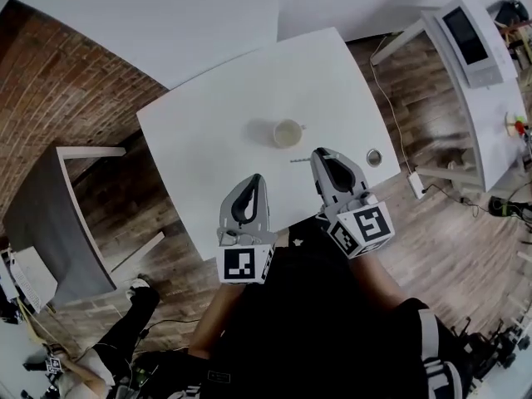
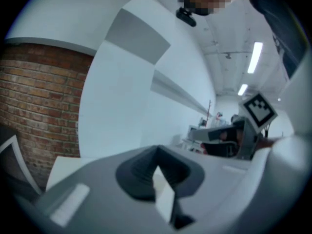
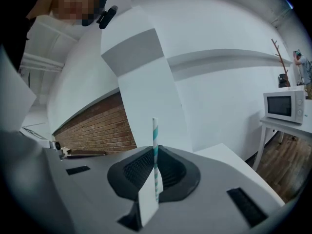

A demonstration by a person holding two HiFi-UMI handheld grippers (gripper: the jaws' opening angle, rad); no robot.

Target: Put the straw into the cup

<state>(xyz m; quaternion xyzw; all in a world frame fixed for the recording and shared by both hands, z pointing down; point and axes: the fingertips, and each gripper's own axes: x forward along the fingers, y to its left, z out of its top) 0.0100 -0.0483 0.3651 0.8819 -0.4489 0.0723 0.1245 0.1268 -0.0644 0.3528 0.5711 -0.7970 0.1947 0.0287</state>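
Note:
A small white cup [image 1: 288,133] stands upright near the middle of the white table [image 1: 208,131]. My right gripper [image 1: 317,155] hovers just to the cup's near right, shut on a teal-and-white striped straw [image 1: 299,160] whose end pokes out toward the left. In the right gripper view the straw [image 3: 155,152] stands up between the shut jaws of the right gripper [image 3: 151,199]. My left gripper [image 1: 256,179] hangs over the table's near edge, shut with nothing in it. In the left gripper view the left gripper [image 2: 163,191] faces a white wall, with no cup in sight.
A round metal cable port [image 1: 374,157] sits in the table at the right. A white adapter [image 1: 416,184] lies on the wood floor beside it. A microwave [image 1: 465,36] stands on a side table at far right. A grey bench [image 1: 50,214] is at left.

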